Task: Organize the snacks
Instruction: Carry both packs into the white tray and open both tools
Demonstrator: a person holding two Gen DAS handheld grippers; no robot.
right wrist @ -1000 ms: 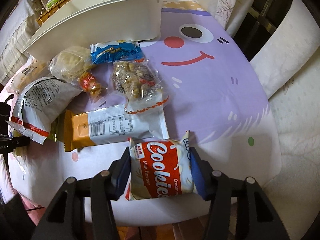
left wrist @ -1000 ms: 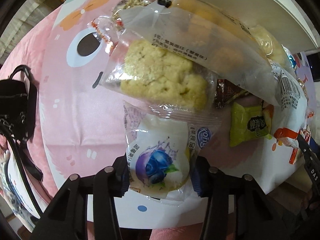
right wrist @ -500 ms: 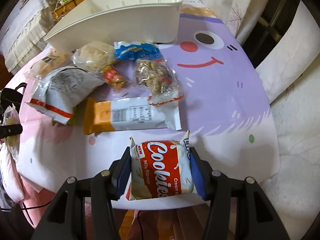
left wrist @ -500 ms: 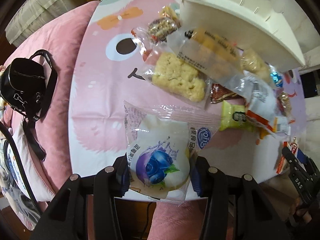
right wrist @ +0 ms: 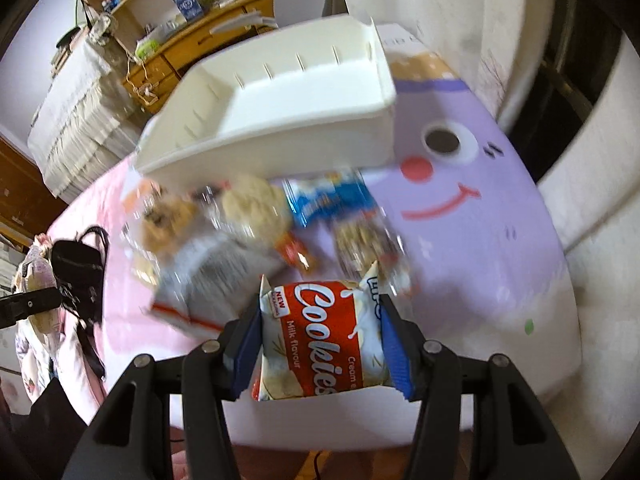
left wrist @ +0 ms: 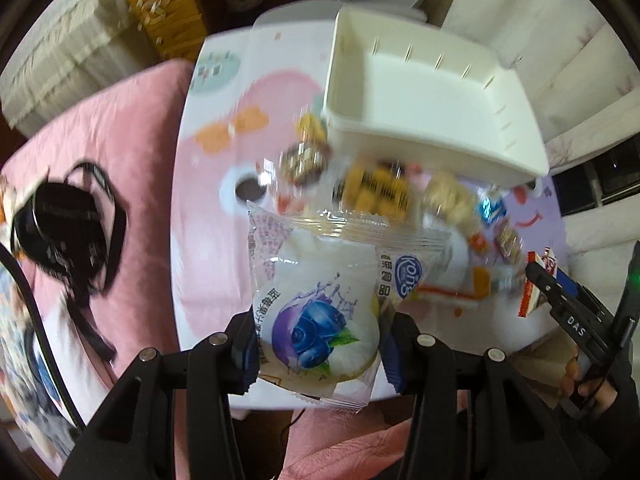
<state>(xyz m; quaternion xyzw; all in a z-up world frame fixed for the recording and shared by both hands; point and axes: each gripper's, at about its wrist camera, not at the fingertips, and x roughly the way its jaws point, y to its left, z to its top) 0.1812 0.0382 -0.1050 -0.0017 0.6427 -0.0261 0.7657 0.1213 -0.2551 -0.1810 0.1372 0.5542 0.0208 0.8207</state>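
My left gripper (left wrist: 318, 354) is shut on a clear packet with a blueberry picture, the blueberry snack (left wrist: 316, 312), held high above the table. In the right wrist view my right gripper (right wrist: 320, 346) is shut on a red and white cookies packet (right wrist: 320, 340), also lifted off the table. A white bin (left wrist: 428, 92) (right wrist: 280, 120) stands empty at the far side of the table. Several wrapped snacks (left wrist: 376, 188) (right wrist: 256, 224) lie blurred in front of it. The right gripper with the cookies packet (left wrist: 536, 280) shows at the right edge of the left wrist view.
A cartoon tablecloth, pink on one side (left wrist: 212, 240) and purple on the other (right wrist: 480, 248), covers the table. A black handbag (left wrist: 68, 220) (right wrist: 80, 268) lies on the pink bedding at the left. Wooden drawers (right wrist: 192, 52) and curtains stand behind.
Both grippers have risen with their packets still held, the left one more. The table and snacks look smaller and the inside of the white bin has come into view.
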